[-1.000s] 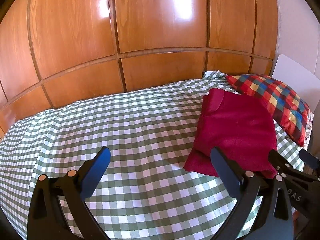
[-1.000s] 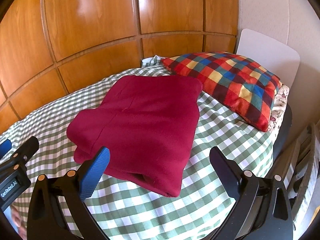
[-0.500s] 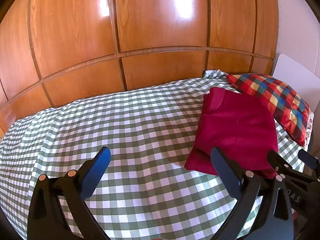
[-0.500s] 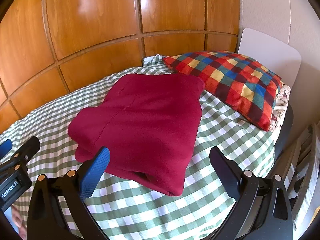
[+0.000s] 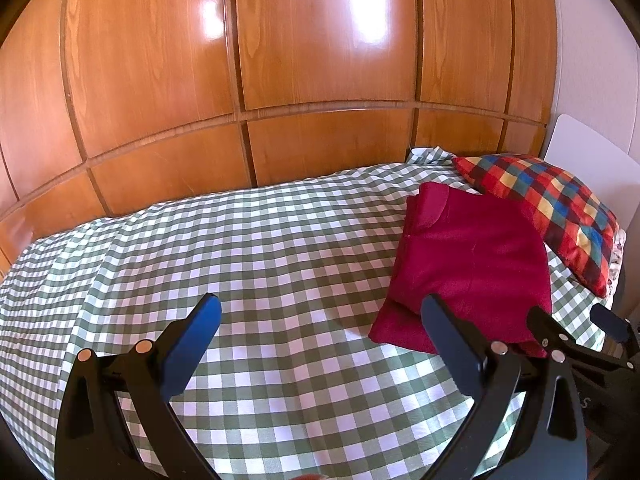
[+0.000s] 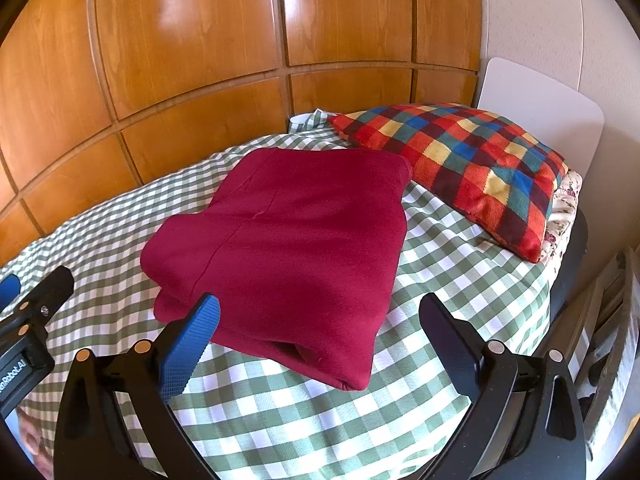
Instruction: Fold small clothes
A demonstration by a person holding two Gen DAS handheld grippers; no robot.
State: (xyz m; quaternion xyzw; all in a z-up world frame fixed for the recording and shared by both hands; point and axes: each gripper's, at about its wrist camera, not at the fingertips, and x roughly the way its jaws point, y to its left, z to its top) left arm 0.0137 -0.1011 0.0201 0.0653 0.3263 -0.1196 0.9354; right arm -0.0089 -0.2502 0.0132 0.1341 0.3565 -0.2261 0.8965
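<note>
A dark red garment [image 6: 296, 248] lies folded into a thick rectangle on the green-and-white checked bedspread [image 6: 460, 280]. In the left wrist view it lies at the right [image 5: 472, 268]. My right gripper [image 6: 320, 316] is open and empty, held above the near edge of the folded garment without touching it. My left gripper [image 5: 320, 316] is open and empty over the bare bedspread [image 5: 240, 264], to the left of the garment. The right gripper also shows at the right edge of the left wrist view [image 5: 572, 324].
A multicoloured checked pillow [image 6: 472, 164] lies right of the garment, touching its far corner. A wooden panelled wall [image 5: 280, 80] runs behind the bed. A white board [image 6: 540, 108] stands behind the pillow. The bed's edge drops off at the right.
Both grippers have drifted slightly back and up, so the garment sits a little farther away. The garment has not moved and both grippers stay open.
</note>
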